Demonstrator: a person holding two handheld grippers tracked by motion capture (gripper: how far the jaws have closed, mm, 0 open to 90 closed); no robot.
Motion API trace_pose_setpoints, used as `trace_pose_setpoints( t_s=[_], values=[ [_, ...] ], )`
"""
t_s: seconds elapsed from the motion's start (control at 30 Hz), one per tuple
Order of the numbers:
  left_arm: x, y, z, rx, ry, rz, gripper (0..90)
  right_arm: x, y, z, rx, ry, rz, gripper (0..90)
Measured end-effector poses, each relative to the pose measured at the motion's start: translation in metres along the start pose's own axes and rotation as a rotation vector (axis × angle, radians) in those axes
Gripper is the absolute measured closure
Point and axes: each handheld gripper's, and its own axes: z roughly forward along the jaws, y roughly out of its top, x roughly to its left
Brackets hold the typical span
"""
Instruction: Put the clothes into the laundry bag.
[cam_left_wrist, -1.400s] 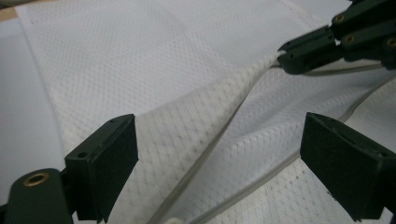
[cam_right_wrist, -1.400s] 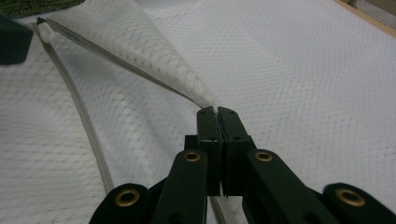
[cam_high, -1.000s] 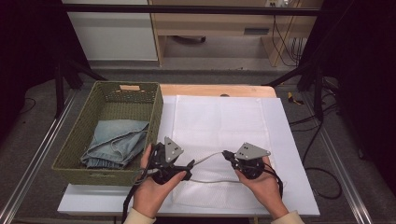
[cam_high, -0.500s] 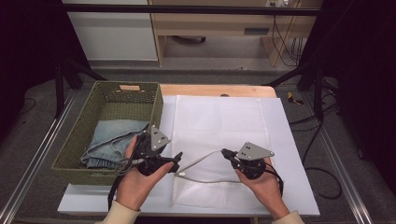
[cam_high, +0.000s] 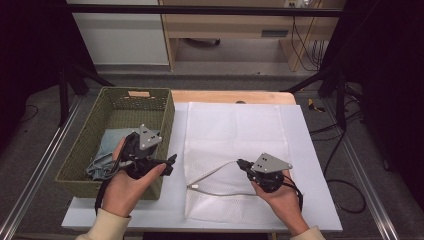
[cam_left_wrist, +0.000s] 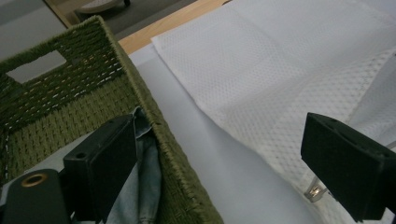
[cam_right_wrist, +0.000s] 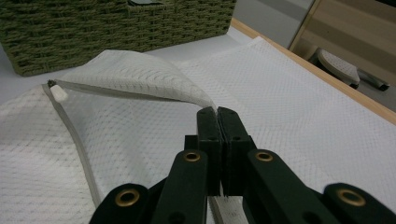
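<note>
With my right fingers pinching the white mesh laundry bag's lifted flap at centre frame, my spread left fingers risk snagging the green woven basket's rim.

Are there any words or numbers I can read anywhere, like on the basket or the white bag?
None can be read. The green basket, the white mesh bag, the denim cloth and both grippers, left and right, bear no writing. A small plate on the basket's far wall looks blank.
</note>
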Motion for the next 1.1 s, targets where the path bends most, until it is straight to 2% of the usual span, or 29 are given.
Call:
trace_pose_setpoints(
  t_s=[0.33,0.47,0.6,0.83,1.1],
  values=[
    [0.024,0.0,-0.006,0.049,0.061,0.018,10.5,0.008,0.004,0.0,0.028,-0.074,-0.089,88.9],
    [0.04,0.002,-0.011,0.059,0.087,0.011,10.4,0.01,0.003,0.001,0.039,-0.072,-0.102,88.9],
    [0.054,0.002,-0.011,0.077,0.09,-0.004,9.3,0.01,0.001,0.002,0.049,-0.067,-0.102,88.9],
    [0.071,0.0,0.005,0.139,0.096,-0.006,9.3,0.01,-0.002,0.005,0.067,-0.057,-0.105,88.8],
    [0.081,-0.007,0.03,0.215,0.074,0.003,9.2,0.01,-0.004,0.008,0.08,-0.048,-0.107,88.7]
  ],
)
